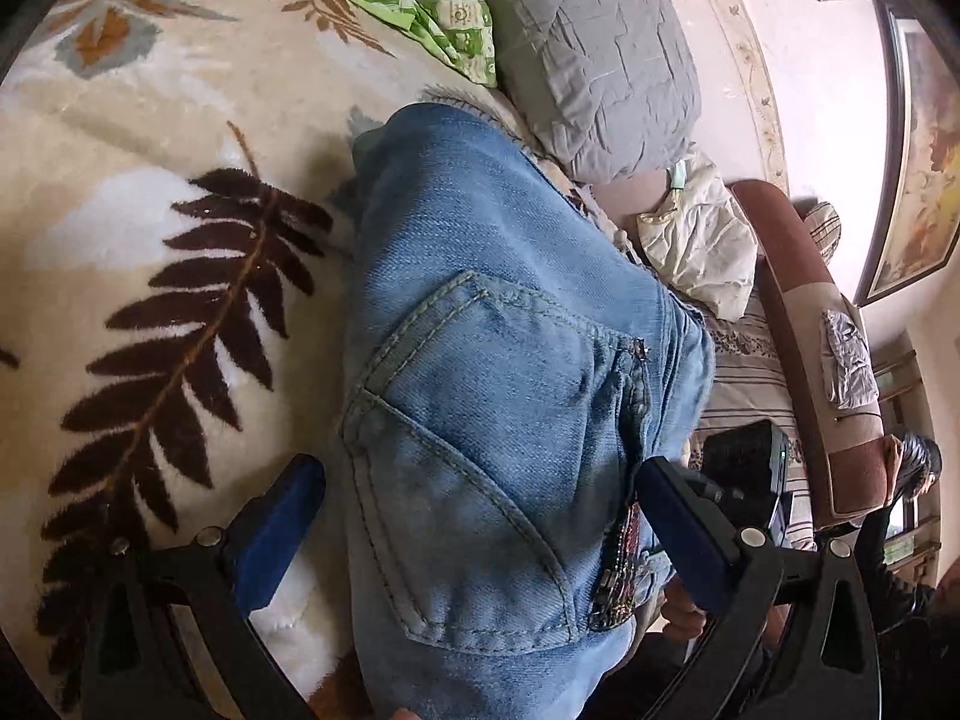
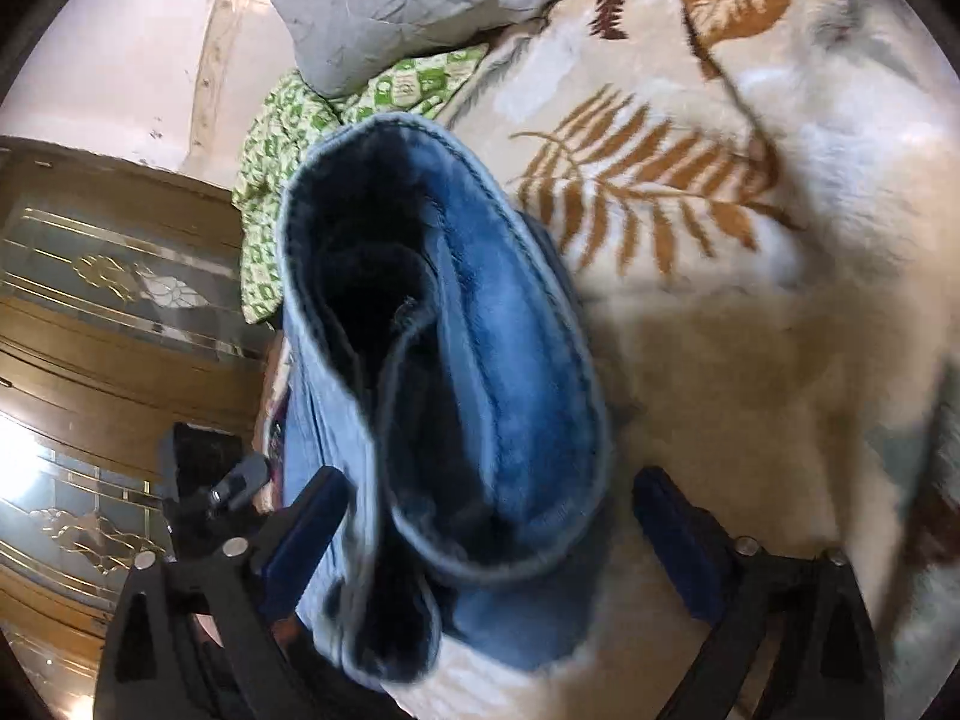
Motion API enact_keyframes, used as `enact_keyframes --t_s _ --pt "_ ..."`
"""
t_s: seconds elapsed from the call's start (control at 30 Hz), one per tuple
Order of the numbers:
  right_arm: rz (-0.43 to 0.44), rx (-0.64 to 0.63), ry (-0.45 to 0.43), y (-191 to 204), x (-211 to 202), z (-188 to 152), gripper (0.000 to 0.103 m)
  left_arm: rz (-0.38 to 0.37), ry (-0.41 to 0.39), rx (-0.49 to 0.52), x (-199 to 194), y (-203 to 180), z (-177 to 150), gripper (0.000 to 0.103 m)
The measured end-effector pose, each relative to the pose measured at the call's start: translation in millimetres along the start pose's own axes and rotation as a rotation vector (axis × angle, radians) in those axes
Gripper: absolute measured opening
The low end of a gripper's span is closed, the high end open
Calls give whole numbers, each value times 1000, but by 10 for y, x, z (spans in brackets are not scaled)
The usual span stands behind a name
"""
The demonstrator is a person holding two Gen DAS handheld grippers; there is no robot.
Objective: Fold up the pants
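Both claws, the left claw [image 1: 480, 534] and the right claw [image 2: 489, 540], are wide apart with the folded jeans [image 1: 504, 396] lying between their fingers on the blanket [image 1: 150, 312], so next they must pinch an edge for another fold.

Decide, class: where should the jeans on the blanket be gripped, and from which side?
Grip the jeans at the thick seamed edge beside the back pocket, coming in from the near end. It already lies between the left tool's open pads, and layered denim there should hold firm.

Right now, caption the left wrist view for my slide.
Open left gripper straddling folded blue jeans on a leaf-print blanket.
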State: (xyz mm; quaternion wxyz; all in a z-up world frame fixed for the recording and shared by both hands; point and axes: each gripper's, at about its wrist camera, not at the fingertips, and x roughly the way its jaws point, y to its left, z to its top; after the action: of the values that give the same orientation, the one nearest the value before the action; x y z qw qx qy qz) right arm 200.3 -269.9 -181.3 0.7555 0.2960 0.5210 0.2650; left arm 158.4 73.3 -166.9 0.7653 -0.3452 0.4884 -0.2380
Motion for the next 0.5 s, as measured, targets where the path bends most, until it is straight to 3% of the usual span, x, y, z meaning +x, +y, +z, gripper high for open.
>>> enact_keyframes --t_s 0.07,0.1,0.13,0.17,0.27,0.3,0.43,0.5 --pt "36 3 -8 50 69 53 99 4 -3 0 13 -1 9 103" --pt "27 -6 -3 79 108 58 98 10 -2 2 24 -20 13 103" --pt "-20 -49 -1 158 155 38 98 13 0 5 31 -32 13 96" --pt "-53 -95 -3 234 184 3 92 7 10 10 53 -50 12 70" --pt "-91 -162 -22 374 216 -80 60 11 3 26 55 -82 8 42" --pt "-78 -155 -34 371 192 -101 52 11 -1 25 43 -88 7 40" --pt "-74 -195 -75 492 137 -166 40 66 -38 148 -61 -400 8 29" --pt "-65 -222 -112 583 45 -171 35 48 -65 201 -159 -594 81 28"
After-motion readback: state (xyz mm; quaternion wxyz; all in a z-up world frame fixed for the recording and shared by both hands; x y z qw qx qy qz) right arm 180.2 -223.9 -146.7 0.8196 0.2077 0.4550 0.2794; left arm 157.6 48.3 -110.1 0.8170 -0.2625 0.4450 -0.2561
